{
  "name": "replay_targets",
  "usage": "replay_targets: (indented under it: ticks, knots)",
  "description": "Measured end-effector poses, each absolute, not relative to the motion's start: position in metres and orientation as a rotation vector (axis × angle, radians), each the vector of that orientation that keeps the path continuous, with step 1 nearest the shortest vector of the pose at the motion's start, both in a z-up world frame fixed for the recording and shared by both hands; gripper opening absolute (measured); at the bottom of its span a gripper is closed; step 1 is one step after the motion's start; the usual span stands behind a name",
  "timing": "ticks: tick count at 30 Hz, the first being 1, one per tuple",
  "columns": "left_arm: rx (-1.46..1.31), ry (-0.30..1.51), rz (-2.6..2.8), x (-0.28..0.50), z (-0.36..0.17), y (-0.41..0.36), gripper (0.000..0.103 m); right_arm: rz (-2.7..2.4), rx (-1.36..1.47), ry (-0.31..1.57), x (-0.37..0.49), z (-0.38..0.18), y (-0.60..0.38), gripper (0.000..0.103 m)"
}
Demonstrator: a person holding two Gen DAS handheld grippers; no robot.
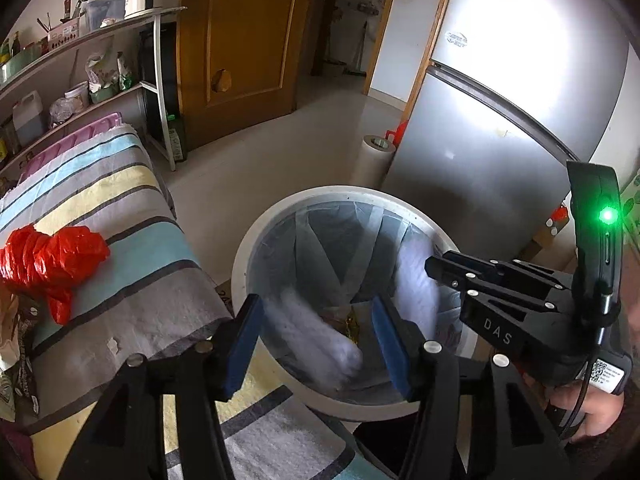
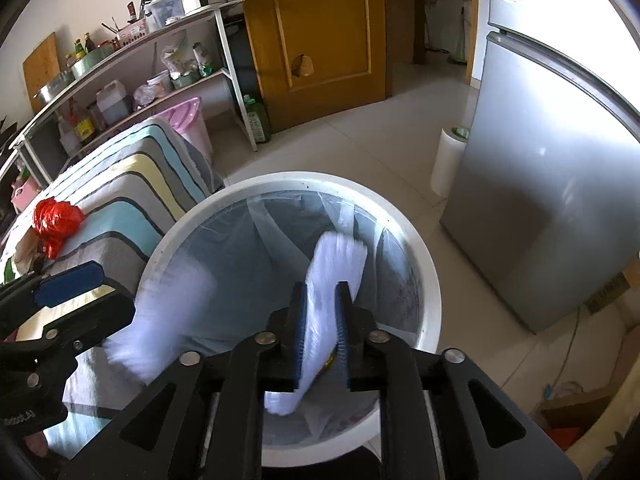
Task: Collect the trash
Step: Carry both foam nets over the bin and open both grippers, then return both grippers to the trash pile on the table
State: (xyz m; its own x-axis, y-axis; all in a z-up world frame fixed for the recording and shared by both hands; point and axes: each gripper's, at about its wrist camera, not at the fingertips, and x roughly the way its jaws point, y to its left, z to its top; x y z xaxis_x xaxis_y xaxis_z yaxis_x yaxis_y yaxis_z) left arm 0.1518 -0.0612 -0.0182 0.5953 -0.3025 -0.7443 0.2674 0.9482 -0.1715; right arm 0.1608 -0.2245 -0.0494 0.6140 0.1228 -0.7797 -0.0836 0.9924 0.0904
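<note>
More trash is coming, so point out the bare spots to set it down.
Free: the striped cloth between the crumpled red plastic bag and the white round bin; the pale floor between bin, wooden door and grey fridge. Crowded: the bin mouth, filled by both grippers and white blurred trash.

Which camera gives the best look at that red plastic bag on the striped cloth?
The left wrist view: the red plastic bag lies large and close on the striped cloth. The right wrist view shows it smaller, near the left edge.
</note>
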Motion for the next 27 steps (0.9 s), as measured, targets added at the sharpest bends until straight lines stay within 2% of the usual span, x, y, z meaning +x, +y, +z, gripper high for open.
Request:
replay_targets:
  ticks: [3, 14, 27]
  knots:
    - [-0.049, 0.87, -0.321, 0.151, -0.018, -0.058, 0.064, 0.12, 0.055, 0.895, 0.159, -0.048, -0.225, 0.04]
    - [-0.083, 0.826, -0.27, 0.137, -0.002, -0.032, 0.068, 0.131, 0.072, 0.851, 0.146, -0.031, -0.215, 0.041]
    - [-0.132, 0.769, -0.124, 0.103, 0.014, 0.041, 0.069, 0.257, 0.054, 0.77, 0.126, 0.0, -0.159, 0.041]
